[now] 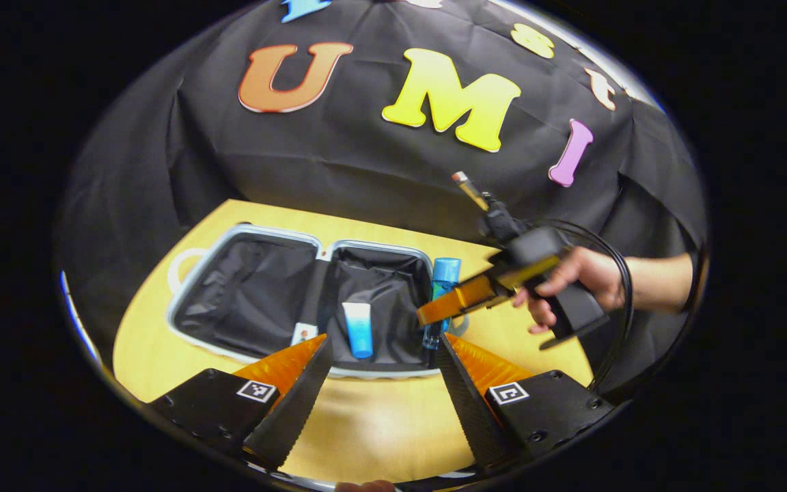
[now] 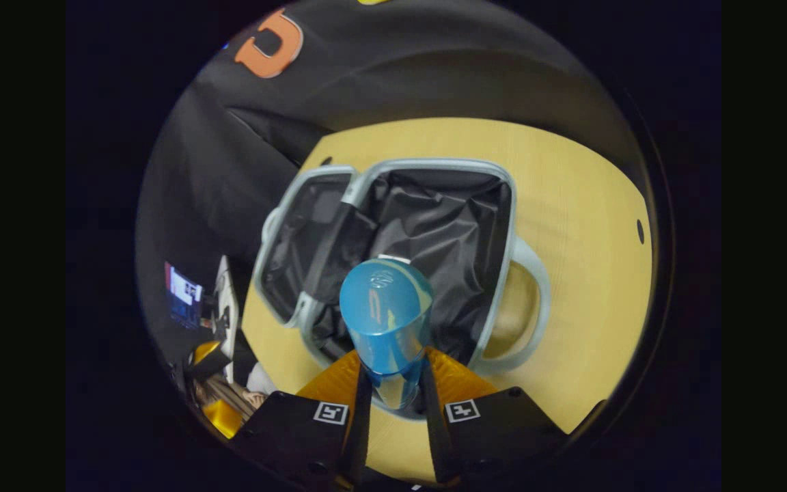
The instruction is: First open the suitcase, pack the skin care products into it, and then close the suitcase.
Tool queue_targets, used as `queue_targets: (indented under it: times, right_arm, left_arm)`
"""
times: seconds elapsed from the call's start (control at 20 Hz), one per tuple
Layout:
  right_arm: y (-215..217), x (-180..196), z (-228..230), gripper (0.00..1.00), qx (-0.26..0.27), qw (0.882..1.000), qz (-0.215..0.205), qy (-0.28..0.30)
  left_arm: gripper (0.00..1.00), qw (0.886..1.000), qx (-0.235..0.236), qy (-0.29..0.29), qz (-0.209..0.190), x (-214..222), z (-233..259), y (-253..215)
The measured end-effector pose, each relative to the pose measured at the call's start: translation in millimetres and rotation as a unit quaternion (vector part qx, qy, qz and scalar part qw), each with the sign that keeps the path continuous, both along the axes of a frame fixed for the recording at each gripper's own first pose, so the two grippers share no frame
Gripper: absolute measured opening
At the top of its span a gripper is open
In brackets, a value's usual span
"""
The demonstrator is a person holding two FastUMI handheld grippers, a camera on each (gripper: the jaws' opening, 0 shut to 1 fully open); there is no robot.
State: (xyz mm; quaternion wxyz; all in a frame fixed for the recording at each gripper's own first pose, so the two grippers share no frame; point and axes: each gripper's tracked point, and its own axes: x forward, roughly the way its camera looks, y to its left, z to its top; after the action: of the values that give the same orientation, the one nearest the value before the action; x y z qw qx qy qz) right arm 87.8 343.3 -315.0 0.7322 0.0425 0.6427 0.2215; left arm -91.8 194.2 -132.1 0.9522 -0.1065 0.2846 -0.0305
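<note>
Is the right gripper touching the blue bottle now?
Touching. In the right gripper view, the right gripper has both fingers pressed against the sides of the blue bottle, holding it above the open suitcase.

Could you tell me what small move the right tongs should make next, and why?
Probably lower the bottle into the suitcase beside the tube, then open. The right tongs are shut on the bottle above the open case's near edge, and the left tongs stand open, clear of the case.
</note>
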Motion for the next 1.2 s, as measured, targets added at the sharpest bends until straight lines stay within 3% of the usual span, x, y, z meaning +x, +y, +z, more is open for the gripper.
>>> queue_targets:
  times: [0.15, 0.3, 0.6, 0.95, 1.2]
  right_arm:
    - [-2.8, 1.5, -33.6, 0.35, -0.051, 0.997, -0.037, 0.048]
    - [2.2, 7.2, -52.7, 0.35, -0.08, 0.993, -0.055, 0.06]
    - [2.8, 20.2, -76.5, 0.35, -0.119, 0.982, -0.123, 0.078]
    - [4.5, 20.0, -73.6, 0.41, -0.125, 0.984, -0.112, 0.061]
    - [2.0, 7.9, -40.5, 0.51, -0.087, 0.988, -0.12, 0.042]
  left_arm:
    - [0.97, 0.999, -0.025, -0.003, 0.03, -34.1, -6.2, -3.9]
    - [0.97, 0.998, -0.037, -0.002, 0.041, -61.0, -11.3, 1.4]
    - [0.97, 0.997, -0.039, -0.022, 0.067, -75.2, 4.5, 25.3]
    - [0.98, 0.997, -0.038, -0.034, 0.065, -75.7, 12.3, 31.5]
    - [0.97, 0.997, -0.025, -0.045, 0.05, -65.1, 20.3, 38.5]
